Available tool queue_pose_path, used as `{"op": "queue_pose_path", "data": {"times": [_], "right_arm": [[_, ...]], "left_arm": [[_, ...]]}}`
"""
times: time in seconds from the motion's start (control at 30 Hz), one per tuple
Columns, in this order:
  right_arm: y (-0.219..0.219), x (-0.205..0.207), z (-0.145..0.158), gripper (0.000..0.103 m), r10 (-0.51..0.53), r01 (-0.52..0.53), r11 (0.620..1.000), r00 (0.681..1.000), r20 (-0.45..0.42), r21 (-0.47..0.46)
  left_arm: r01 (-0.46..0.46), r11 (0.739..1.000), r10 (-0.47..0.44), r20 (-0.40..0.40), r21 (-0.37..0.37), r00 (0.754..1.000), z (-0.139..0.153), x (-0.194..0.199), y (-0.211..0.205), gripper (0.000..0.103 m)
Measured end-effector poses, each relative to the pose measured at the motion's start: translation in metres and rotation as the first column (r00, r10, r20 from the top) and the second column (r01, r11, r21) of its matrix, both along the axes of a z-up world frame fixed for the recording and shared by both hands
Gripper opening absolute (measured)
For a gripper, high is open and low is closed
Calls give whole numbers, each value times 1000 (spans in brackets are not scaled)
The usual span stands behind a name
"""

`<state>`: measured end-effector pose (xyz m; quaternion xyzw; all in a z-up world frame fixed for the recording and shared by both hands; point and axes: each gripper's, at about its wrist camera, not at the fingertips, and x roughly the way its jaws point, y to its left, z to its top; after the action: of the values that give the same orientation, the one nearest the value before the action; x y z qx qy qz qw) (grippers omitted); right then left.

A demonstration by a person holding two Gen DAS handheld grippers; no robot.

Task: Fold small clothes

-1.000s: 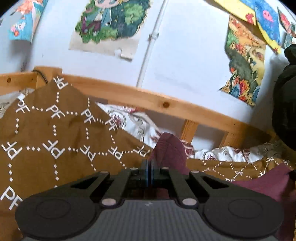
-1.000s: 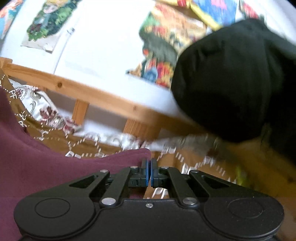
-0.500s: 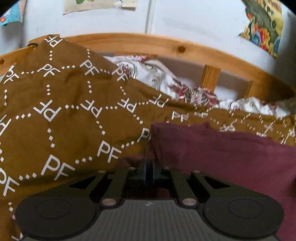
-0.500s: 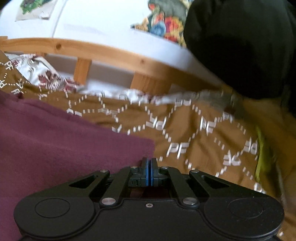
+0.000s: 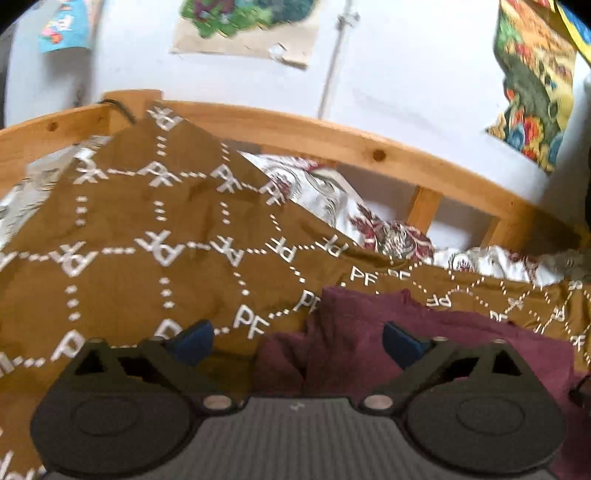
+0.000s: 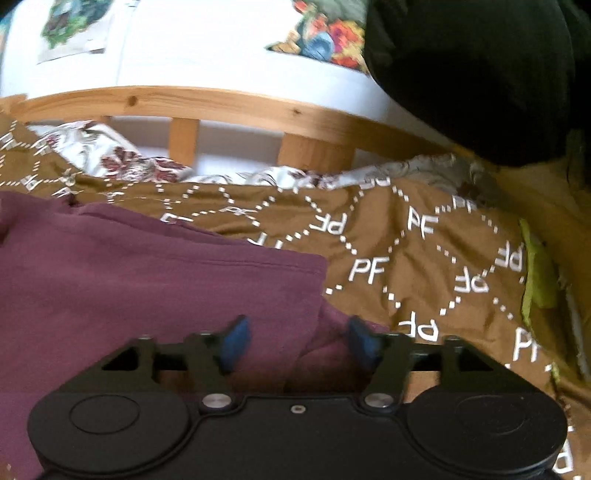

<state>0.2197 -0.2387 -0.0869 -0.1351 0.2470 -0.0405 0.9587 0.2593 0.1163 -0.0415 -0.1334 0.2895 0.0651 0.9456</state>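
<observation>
**2 open grippers over a purple cloth on the bed**

On the far left of the left wrist view is the brown blanket (image 5: 122, 236) with white "PF" letters; it bunches up high and covers most of the bed; behind it runs the wood rail (image 5: 295, 129), and a flowery sheet (image 5: 332, 195) peeks out between the 2; posters (image 5: 243, 29) hang on the white wall above.

The left gripper (image 5: 297, 341) is spread wide and grips nothing; 1 blue pad (image 5: 192, 341) sits over the blanket and the other over the purple cloth (image 5: 369, 325); the cloth's left edge is bunched and wrinkly, right between the pads, and the cloth lies on the blanket.

In the right wrist view the purple cloth (image 6: 147, 280) fills the left side and lies flat on the blanket (image 6: 406, 236); its right edge and a stitched hem end near the middle; the right gripper (image 6: 299, 343) is open partway and grips nothing; its blue pads (image 6: 236, 341) sit on either side of the cloth's right corner, close above it; I cannot tell if they touch it.

Further right is more blanket, then a green thing (image 6: 535, 277) at its edge; a big black shape (image 6: 480, 74) fills the top right corner.
</observation>
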Motion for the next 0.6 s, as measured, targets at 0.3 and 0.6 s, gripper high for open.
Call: {"op": "queue_pose_path", "data": {"times": [0.3,0.6], "right_arm": [[14,-45,9,98,-22,20,999,998,-53,-32],[-3,-68,3,102,-106,124,988,976,-190,88]], "left_arm": [[-120,992,116,-92,-40,989,8,-63,28,102],[-96,994,101,-134,47,986,9,-88,13,102]]}}
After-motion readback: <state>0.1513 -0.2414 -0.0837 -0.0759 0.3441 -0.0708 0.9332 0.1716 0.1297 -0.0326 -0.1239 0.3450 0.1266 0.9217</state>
